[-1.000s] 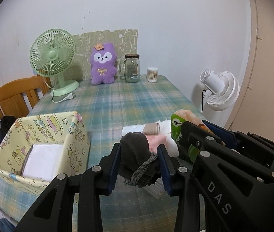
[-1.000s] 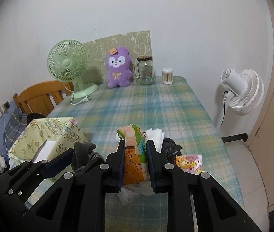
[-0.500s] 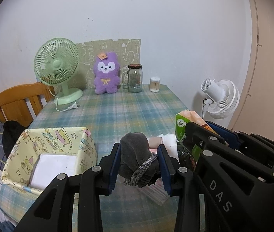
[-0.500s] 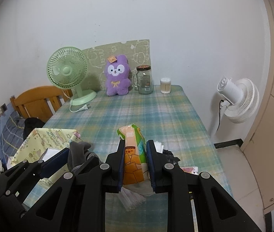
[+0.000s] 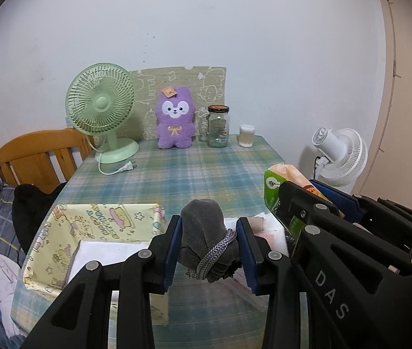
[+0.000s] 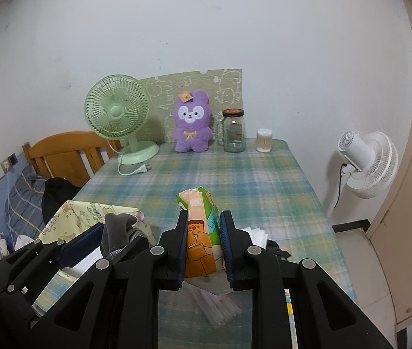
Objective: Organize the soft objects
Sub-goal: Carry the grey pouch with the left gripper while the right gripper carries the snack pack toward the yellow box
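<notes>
Left tool (image 5: 209, 247) clamped on rolled grey sock (image 5: 204, 232), right tool (image 6: 203, 250) clamped on tissue pack (image 6: 201, 232); risks snagging the yellow box (image 5: 60, 232) rim, dropping either.

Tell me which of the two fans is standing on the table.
The green fan, left of the purple plush toy. The white fan stands off the table's right side.

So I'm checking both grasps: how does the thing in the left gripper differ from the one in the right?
The left gripper is shut on a rolled dark grey sock, plain and lumpy; the right gripper is shut on an orange and green tissue pack, printed and flat-sided. The rolled dark grey sock bulges between the jaws; the orange and green tissue pack stands upright. Both are held above the table.
</notes>
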`<state>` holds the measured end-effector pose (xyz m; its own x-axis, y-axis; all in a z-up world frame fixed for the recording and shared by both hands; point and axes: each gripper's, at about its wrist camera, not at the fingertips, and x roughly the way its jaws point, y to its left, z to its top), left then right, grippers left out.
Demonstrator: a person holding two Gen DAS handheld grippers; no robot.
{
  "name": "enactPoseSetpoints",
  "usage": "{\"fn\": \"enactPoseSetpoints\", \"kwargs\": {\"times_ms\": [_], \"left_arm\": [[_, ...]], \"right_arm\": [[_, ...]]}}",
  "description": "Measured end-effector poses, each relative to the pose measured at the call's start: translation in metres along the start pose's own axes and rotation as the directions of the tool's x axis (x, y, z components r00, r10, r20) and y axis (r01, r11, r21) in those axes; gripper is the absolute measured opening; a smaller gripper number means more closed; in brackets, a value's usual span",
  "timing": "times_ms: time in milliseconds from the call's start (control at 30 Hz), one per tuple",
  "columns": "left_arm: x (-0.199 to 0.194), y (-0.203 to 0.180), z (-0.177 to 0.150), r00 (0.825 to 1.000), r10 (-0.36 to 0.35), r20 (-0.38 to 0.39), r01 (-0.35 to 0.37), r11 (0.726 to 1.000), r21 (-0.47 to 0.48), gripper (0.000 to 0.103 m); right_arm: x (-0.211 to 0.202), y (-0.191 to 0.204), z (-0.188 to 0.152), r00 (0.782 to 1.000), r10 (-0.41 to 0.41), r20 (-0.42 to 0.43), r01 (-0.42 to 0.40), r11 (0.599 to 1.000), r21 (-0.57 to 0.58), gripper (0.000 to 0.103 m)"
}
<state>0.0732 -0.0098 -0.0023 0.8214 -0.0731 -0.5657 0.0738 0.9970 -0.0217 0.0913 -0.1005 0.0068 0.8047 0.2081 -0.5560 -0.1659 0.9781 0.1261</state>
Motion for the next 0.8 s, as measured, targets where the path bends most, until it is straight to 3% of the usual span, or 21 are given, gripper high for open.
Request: {"fn": "enactPoseSetpoints", "kwargs": {"times_ms": [800], "left_arm": [[0.018, 0.09, 0.005, 0.994, 0.107, -0.036, -0.108, 0.994, -0.021, 0.039]], "right_arm": [[0.047, 0.087, 0.015, 0.987, 0.147, -0.064, -0.153, 0.983, -0.099, 0.024]]}}
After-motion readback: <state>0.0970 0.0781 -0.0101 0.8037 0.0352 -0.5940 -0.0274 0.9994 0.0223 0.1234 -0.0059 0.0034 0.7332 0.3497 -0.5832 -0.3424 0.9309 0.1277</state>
